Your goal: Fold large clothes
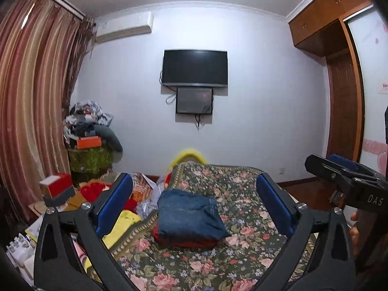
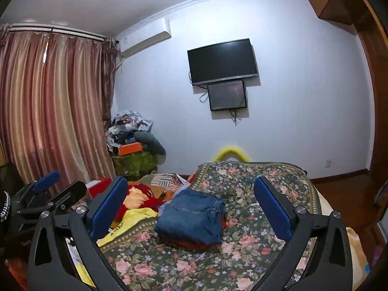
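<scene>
Both grippers wide open and empty, folded jeans sitting on the bed.

The left gripper [image 1: 194, 203] and right gripper [image 2: 190, 206] hang above the near end of the floral bedspread [image 1: 242, 249], jaws spread with nothing between them. The jeans [image 2: 191, 218] lie folded ahead on a red garment [image 1: 186, 241], near the bedspread's left edge. Only the left view catches the wardrobe [image 1: 339, 77]; the right view shows more bare floor [image 2: 344, 194] past the bed's right edge. Clutter [image 2: 135, 198] crowds the left side.
</scene>
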